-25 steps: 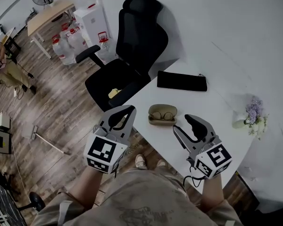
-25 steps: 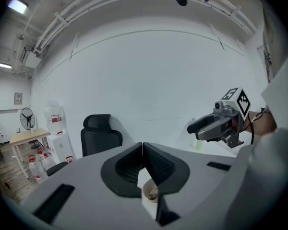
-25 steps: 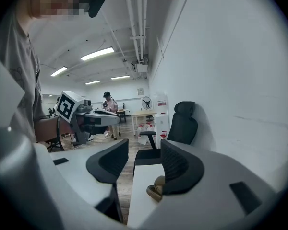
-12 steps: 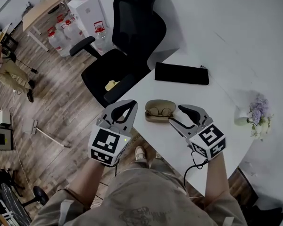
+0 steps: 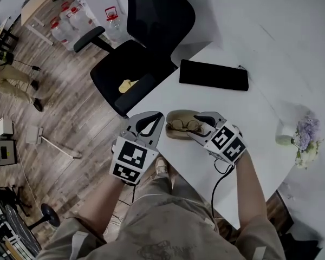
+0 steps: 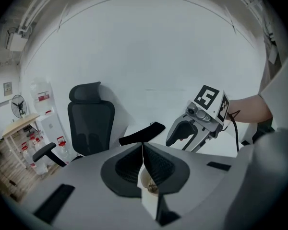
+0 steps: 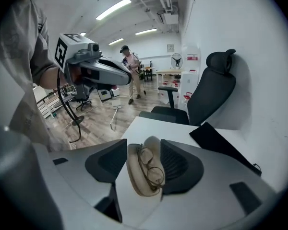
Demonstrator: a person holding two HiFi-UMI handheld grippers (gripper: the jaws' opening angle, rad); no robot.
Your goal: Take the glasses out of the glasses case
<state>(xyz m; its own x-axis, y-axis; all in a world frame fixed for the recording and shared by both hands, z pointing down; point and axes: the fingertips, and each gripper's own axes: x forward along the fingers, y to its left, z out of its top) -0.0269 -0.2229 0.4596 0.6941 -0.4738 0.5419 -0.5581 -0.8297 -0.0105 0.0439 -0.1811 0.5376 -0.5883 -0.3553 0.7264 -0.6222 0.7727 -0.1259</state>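
Observation:
An open tan glasses case [image 5: 176, 118] lies near the front edge of the white table [image 5: 254, 118], with the glasses [image 5: 185, 126] inside it. My right gripper [image 5: 197, 125] hangs over the case's right end, open. Its jaws have just been opening a little. In the right gripper view the case [image 7: 137, 174] and glasses [image 7: 151, 166] sit between the pads [image 7: 180, 166], which are not pressing. My left gripper [image 5: 151, 119] is shut and empty at the table's edge, just left of the case. A bit of the case [image 6: 149, 186] shows below its joined pads [image 6: 156, 164].
A flat black pouch [image 5: 214, 76] lies farther back on the table. A black office chair [image 5: 146, 47] stands behind the table's left corner. A small vase of flowers [image 5: 303, 137] sits at the right. A person [image 7: 130, 73] walks far off on the wooden floor.
Both grippers have come down and in toward the case. The right one now reaches over its right end; the left one sits close beside its left end.

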